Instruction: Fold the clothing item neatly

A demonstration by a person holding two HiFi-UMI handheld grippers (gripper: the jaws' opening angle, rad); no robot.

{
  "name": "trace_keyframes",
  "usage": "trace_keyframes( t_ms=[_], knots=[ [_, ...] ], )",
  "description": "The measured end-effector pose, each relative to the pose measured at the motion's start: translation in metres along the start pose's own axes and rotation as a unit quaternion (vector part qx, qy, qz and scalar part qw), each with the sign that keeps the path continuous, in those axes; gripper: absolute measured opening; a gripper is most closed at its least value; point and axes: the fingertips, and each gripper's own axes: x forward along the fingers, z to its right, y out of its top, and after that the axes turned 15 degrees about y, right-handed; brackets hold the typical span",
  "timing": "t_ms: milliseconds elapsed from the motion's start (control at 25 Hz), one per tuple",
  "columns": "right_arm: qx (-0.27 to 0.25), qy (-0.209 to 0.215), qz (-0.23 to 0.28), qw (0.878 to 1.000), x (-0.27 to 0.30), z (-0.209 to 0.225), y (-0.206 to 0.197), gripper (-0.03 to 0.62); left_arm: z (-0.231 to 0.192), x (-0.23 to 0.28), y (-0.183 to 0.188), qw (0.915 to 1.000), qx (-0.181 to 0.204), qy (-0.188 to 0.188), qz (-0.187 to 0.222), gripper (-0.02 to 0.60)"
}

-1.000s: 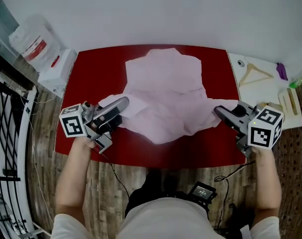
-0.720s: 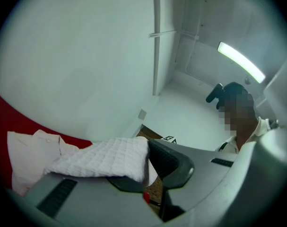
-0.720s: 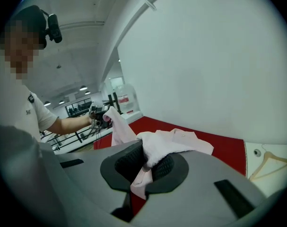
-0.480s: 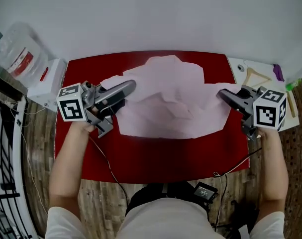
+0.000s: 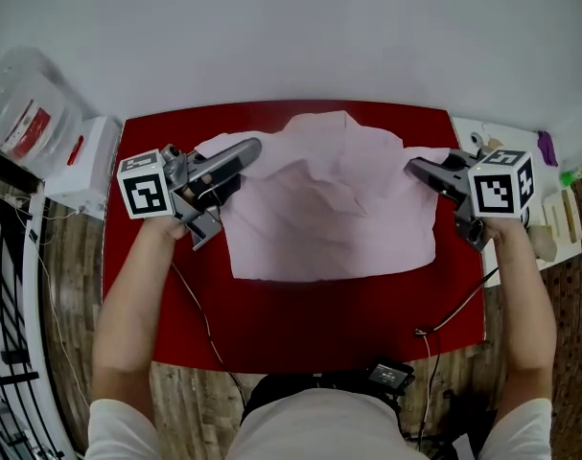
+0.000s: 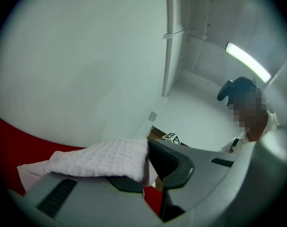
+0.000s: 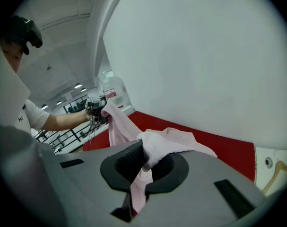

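— Grip check, left to right?

— My left gripper (image 5: 247,151) is clenched on the shirt (image 5: 334,209) at its far left corner. My right gripper (image 5: 412,166) is clenched on the far right corner. The shirt lies spread on the red table (image 5: 319,314), with those two corners raised in my claws.

— How should this step go?

— I'd carry both corners level and together, with the cloth taut between them, then lay the edge down square so no crease gets trapped.

— What does each view add?

— Head view shows the whole shirt and its straight near edge. Only my gripper views show cloth pinched between the pads. The right one also sees the left corner held up across the table.
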Motion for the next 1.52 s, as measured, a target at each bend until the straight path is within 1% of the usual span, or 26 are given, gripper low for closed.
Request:
trace_keyframes(
  t_ms=[120, 280, 400, 520, 560, 640, 680, 720, 800, 840, 920, 960, 1040, 1120, 1160, 1200, 1240, 1280, 1320, 1360, 1440, 1520],
  knots=[
    [0.025, 0.017, -0.003, 1.0, 0.019, 0.026, -0.01, 0.021, -0.029, 0.011, -0.009, 0.9997, -0.016, 0.014, -0.011, 0.032],
    [0.079, 0.04, -0.005, 0.996, 0.047, 0.069, -0.03, 0.021, -0.078, 0.027, -0.031, 0.9969, -0.049, 0.046, -0.04, 0.032],
    [0.126, 0.039, -0.003, 0.991, 0.064, 0.11, -0.046, 0.021, -0.12, 0.041, -0.049, 0.9921, -0.077, 0.078, -0.061, 0.033],
    [0.162, 0.03, 0.019, 0.986, 0.079, 0.156, -0.056, 0.021, -0.164, 0.051, -0.066, 0.9848, -0.105, 0.12, -0.069, 0.034],
    [0.172, 0.026, 0.028, 0.984, 0.083, 0.172, -0.059, 0.021, -0.181, 0.053, -0.071, 0.9813, -0.114, 0.141, -0.065, 0.034],
    [0.193, 0.016, 0.045, 0.98, 0.09, 0.2, -0.065, 0.023, -0.213, 0.055, -0.076, 0.9717, -0.136, 0.186, -0.052, 0.034],
    [0.203, 0.012, 0.052, 0.978, 0.094, 0.213, -0.068, 0.023, -0.225, 0.057, -0.079, 0.9667, -0.149, 0.203, -0.046, 0.035],
    [0.213, 0.01, 0.059, 0.975, 0.097, 0.224, -0.071, 0.023, -0.235, 0.06, -0.082, 0.9624, -0.162, 0.214, -0.043, 0.056],
    [0.233, 0.005, 0.072, 0.97, 0.105, 0.242, -0.076, 0.023, -0.248, 0.067, -0.089, 0.9547, -0.184, 0.23, -0.044, 0.147],
    [0.245, 0.0, 0.08, 0.966, 0.109, 0.25, -0.079, 0.023, -0.254, 0.069, -0.093, 0.9511, -0.189, 0.241, -0.045, 0.186],
    [0.27, -0.017, 0.099, 0.958, 0.116, 0.264, -0.084, 0.026, -0.266, 0.072, -0.096, 0.9452, -0.181, 0.268, -0.045, 0.261],
    [0.279, -0.027, 0.107, 0.954, 0.119, 0.27, -0.086, 0.038, -0.272, 0.072, -0.098, 0.9422, -0.175, 0.282, -0.046, 0.281],
    [0.288, -0.045, 0.118, 0.949, 0.123, 0.279, -0.088, 0.148, -0.282, 0.071, -0.102, 0.9339, -0.173, 0.308, -0.056, 0.297],
    [0.292, -0.061, 0.124, 0.946, 0.125, 0.286, -0.09, 0.196, -0.293, 0.067, -0.109, 0.9206, -0.178, 0.338, -0.081, 0.301],
    [0.294, -0.069, 0.126, 0.945, 0.125, 0.289, -0.091, 0.215, -0.298, 0.065, -0.113, 0.913, -0.18, 0.353, -0.096, 0.3],
    [0.295, -0.076, 0.127, 0.944, 0.125, 0.291, -0.092, 0.219, -0.301, 0.064, -0.117, 0.9061, -0.183, 0.365, -0.111, 0.299],
    [0.295, -0.083, 0.127, 0.944, 0.124, 0.293, -0.093, 0.224, -0.302, 0.063, -0.12, 0.9005, -0.187, 0.372, -0.125, 0.299],
    [0.293, -0.088, 0.126, 0.944, 0.122, 0.295, -0.093, 0.227, -0.301, 0.064, -0.122, 0.897, -0.194, 0.373, -0.136, 0.299],
    [0.291, -0.092, 0.125, 0.944, 0.121, 0.296, -0.092, 0.233, -0.299, 0.067, -0.123, 0.8957, -0.201, 0.369, -0.147, 0.299],
    [0.288, -0.097, 0.127, 0.944, 0.119, 0.298, -0.092, 0.239, -0.295, 0.069, -0.123, 0.8965, -0.206, 0.359, -0.157, 0.299],
    [0.286, -0.108, 0.133, 0.943, 0.114, 0.301, -0.091, 0.247, -0.287, 0.075, -0.12, 0.9024, -0.205, 0.339, -0.17, 0.301],
    [0.288, -0.12, 0.143, 0.939, 0.109, 0.305, -0.092, 0.249, -0.282, 0.077, -0.112, 0.9096, -0.201, 0.326, -0.161, 0.301]
  ],
)
